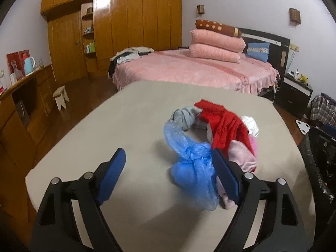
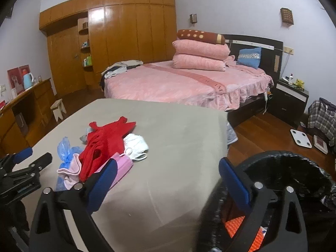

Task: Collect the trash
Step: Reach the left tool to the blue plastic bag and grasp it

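Left wrist view: left gripper (image 1: 168,161) gaped wide, holding nothing; blue plastic bag (image 1: 195,176) lay on table (image 1: 126,115) just inside its right pad. Right gripper (image 2: 168,174) released, farther off, near bin (image 2: 294,168).

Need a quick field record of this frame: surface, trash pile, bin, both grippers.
surface: grey table
pile: blue plastic bag, red cloth, pink cloth, white masks, pink mask, bunched together on the table
bin: black-lined trash bin, beside the table's right edge, something orange inside
left hand-held gripper: open, blue plastic bag just inside its right finger, not gripped
right hand-held gripper: open, nothing held, over the table's corner
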Available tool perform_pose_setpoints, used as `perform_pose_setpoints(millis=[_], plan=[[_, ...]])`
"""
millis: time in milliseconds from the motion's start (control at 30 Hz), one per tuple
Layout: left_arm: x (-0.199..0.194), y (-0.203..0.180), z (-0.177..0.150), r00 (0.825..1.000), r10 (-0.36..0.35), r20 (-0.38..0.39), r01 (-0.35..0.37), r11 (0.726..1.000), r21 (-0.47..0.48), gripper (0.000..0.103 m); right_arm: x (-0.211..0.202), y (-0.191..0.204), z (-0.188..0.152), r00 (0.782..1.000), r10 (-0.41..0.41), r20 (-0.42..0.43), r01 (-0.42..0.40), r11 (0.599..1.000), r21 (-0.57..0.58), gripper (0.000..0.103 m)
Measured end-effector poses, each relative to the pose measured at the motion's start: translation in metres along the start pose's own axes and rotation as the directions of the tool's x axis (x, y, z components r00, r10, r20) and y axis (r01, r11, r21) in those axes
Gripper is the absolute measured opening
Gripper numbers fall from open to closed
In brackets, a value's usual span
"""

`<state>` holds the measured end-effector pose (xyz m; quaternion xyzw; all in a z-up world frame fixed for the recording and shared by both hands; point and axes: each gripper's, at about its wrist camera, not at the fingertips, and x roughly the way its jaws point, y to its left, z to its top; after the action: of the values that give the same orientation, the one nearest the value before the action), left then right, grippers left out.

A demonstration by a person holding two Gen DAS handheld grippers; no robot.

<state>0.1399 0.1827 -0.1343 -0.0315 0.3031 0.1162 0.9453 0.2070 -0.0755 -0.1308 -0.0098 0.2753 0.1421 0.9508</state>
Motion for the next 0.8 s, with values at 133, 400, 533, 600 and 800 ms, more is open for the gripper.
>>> perform_pose_setpoints(millis=[133, 400, 533, 600, 800], plan=[[0.014, 0.000, -0.003, 0.999, -0.022, -0.033, 0.022, 1.000, 0.002, 0.080, 0.007, 0.007, -0.003, 1.000, 0.007, -0.012, -0.007, 1.000, -0.016, 0.094], [0.037, -0.010, -0.011, 0.992, -0.073, -0.106, 0.073, 0.997, 0.003, 0.078, 0.013, 0.010, -0.006, 1.000, 0.003, -0.026, -0.004, 0.999, -0.032, 0.093], [0.046, -0.009, -0.011, 0.985, -0.112, -0.133, 0.110, 0.994, -0.024, 0.071, 0.016, 0.011, -0.007, 0.999, 0.006, -0.032, -0.007, 0.999, -0.035, 0.093], [0.049, -0.009, -0.011, 0.979, -0.145, -0.146, 0.141, 0.989, -0.040, 0.060, 0.017, 0.012, -0.007, 0.999, 0.010, -0.036, -0.011, 0.999, -0.035, 0.093], [0.058, -0.005, -0.012, 0.960, -0.218, -0.174, 0.202, 0.974, -0.104, 0.030, 0.019, 0.017, -0.009, 0.999, 0.020, -0.043, -0.022, 0.999, -0.044, 0.093]])
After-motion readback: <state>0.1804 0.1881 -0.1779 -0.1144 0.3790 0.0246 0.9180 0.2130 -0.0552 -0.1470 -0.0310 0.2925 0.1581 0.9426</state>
